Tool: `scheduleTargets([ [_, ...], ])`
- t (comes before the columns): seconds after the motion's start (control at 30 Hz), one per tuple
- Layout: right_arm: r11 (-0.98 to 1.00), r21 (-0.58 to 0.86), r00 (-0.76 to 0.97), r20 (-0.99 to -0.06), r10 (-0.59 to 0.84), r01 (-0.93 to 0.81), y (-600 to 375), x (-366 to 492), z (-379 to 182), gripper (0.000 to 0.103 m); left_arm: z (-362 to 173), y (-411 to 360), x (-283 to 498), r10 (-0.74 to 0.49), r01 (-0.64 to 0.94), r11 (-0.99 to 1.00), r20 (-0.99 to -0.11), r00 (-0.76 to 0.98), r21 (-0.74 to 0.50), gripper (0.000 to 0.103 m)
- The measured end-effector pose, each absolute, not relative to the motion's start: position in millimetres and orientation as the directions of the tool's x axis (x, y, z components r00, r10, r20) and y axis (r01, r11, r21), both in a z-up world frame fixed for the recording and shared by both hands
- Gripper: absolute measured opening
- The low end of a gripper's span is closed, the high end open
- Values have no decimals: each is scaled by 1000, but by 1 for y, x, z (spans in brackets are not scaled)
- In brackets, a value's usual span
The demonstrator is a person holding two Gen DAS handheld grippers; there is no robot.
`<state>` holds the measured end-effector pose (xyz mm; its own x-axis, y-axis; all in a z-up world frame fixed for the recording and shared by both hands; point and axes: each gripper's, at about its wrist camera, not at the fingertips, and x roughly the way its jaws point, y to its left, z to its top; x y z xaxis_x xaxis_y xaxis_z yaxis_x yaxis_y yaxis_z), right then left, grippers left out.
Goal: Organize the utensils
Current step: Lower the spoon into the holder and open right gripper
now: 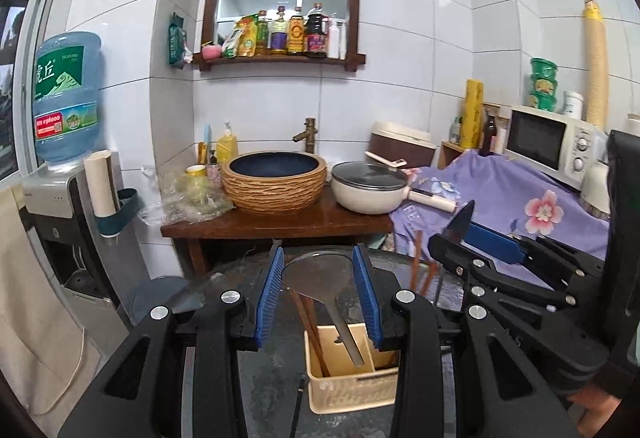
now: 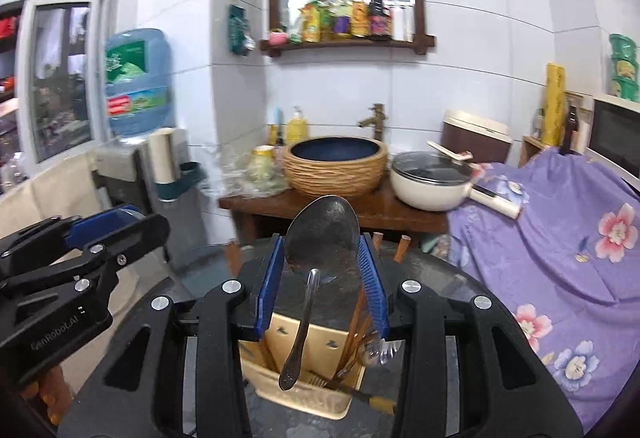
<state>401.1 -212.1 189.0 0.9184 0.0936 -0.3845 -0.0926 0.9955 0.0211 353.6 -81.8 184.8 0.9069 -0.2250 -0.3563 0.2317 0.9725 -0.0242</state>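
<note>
A kitchen corner, seen from 2 cameras, each mounted on a hand-held tool with 2 blue-padded fingers.

The left tool pinches the wide, flat blade of a metal spatula between its pads. The spatula's handle slants downward toward a cream plastic utensil holder standing on a dark round glass desk. Whether the handle tip touches the holder is unclear. Brown chopsticks lean inside the holder's left compartment.

The right tool pinches the bowl of a large metal spoon, with the bowl upright above the pads and the handle hanging down over the same holder. In this view the holder also contains chopsticks and a clear plastic spoon. A small brown-handled utensil lies against the holder's front right corner.

Each tool appears at the edge of the other's view, side by side above the desk: the right one and the left one.

Behind the desk, a wooden washstand carries a woven-look basin with a brass tap, and a cream lidded pan. A water dispenser stands to the left. A purple floral cloth covers something on the right, near a white microwave. A wood-framed mirror shelf holding bottles hangs on the white tiled wall.
</note>
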Motion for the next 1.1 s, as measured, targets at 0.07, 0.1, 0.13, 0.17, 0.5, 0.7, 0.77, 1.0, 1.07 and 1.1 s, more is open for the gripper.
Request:
scheduleTargets([
  [0.07,998,-2,921,-386,53,-58,-206,409,178,39,178,-82,365,-207,213,977,-364,908,-26,35],
  [0.1,999,-14,920,-391,35,-44,-203,413,172,39,175,-82,369,-200,205,978,-368,908,-25,35],
  [0.13,999,-17,919,-394,26,-36,-202,414,167,39,171,-81,373,-193,198,980,-375,907,-25,35],
  [0.17,999,-19,917,-398,20,-30,-201,417,161,39,167,-81,377,-191,195,980,-380,905,-27,35],
  [0.5,999,-34,886,-463,13,-33,-197,422,115,39,129,-71,390,-195,196,980,-444,874,-45,35],
  [0.7,993,-93,889,-457,17,-68,-189,412,110,39,112,-71,394,-216,220,974,-487,846,-49,35],
  [0.77,992,-109,890,-456,13,-70,-188,411,111,39,108,-71,394,-218,225,973,-497,840,-47,35],
  [1.0,985,-151,906,-424,7,-79,-186,404,121,54,105,-68,393,-227,232,971,-502,835,-53,37],
  [1.07,985,-152,913,-408,9,-77,-188,400,126,54,107,-64,389,-228,229,972,-489,842,-59,46],
  [1.1,985,-152,915,-402,14,-82,-188,397,129,54,110,-62,386,-233,229,971,-480,846,-68,51],
])
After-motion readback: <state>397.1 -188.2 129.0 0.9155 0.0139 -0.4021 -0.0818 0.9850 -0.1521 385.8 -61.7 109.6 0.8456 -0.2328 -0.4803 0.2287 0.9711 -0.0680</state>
